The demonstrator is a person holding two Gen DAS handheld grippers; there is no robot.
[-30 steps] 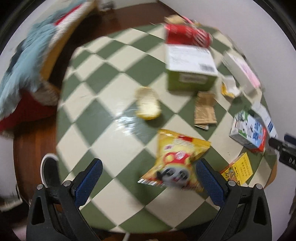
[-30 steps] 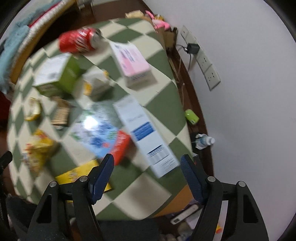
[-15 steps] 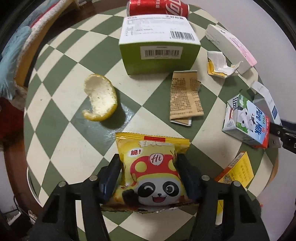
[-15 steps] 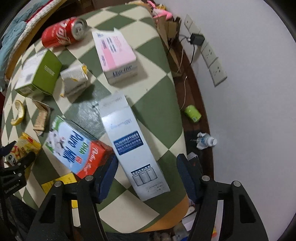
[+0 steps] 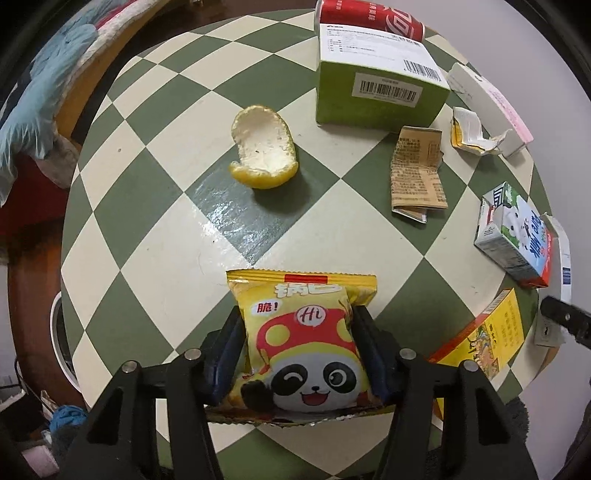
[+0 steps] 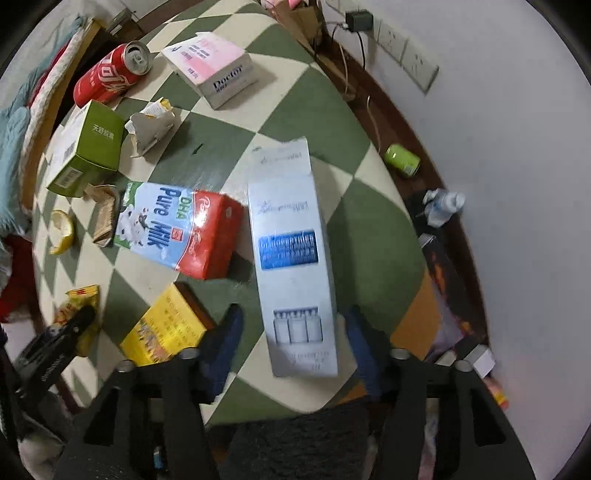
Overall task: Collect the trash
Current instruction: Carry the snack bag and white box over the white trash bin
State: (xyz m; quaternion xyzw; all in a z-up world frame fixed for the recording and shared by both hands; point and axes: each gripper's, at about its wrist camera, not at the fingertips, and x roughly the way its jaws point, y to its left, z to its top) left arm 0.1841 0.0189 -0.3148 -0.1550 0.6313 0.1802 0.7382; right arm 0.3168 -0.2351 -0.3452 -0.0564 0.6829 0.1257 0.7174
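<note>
Both your grippers point down: the left gripper (image 5: 298, 341) pinches the snack bag (image 5: 304, 343); the right gripper (image 6: 293, 341) straddles the white box (image 6: 291, 258), pads not touching.

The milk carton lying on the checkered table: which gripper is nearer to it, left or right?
Right. The right gripper straddles the long white box lying directly beside the milk carton. The left gripper pinches the panda snack bag, farther across the table.

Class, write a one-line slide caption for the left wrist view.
Left gripper clamps a panda snack bag on a checkered table strewn with peel, boxes and a can.
</note>
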